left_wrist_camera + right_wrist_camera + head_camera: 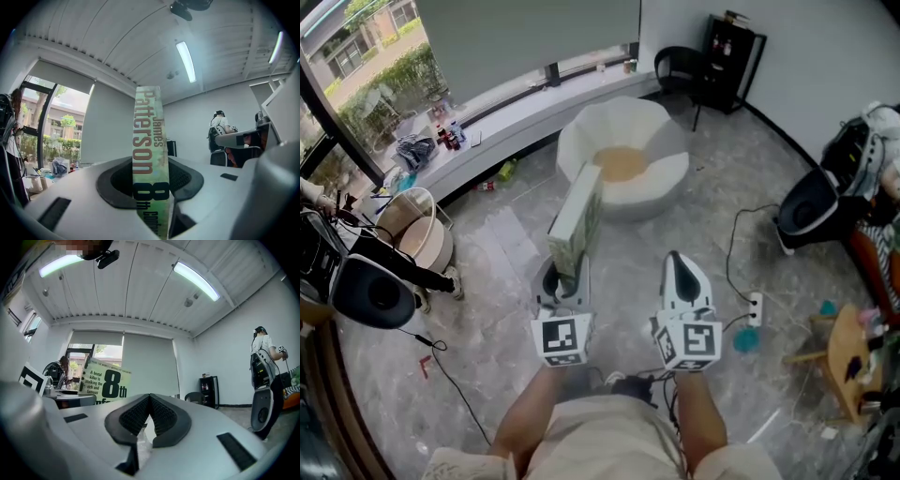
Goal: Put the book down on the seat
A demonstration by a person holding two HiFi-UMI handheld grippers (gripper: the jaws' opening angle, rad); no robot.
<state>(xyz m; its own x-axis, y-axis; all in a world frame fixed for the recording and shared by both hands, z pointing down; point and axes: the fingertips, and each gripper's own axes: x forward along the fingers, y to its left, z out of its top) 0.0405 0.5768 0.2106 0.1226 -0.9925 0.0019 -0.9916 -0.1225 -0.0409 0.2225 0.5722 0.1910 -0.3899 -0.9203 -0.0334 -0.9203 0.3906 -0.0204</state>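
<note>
While my left gripper (pixel 565 274) clamps the paperback (pixel 578 217) upright by its lower end, the white round seat (pixel 661 178) lies straight ahead beyond it. My right gripper (pixel 680 267), pinched closed on nothing, looks about equally far off.

Two claws: left claw (pixel 562 278), right claw (pixel 681 265) — one book (pixel 577 218) between the left claw's jaws — one white seat (pixel 664 176) ahead of both.
</note>
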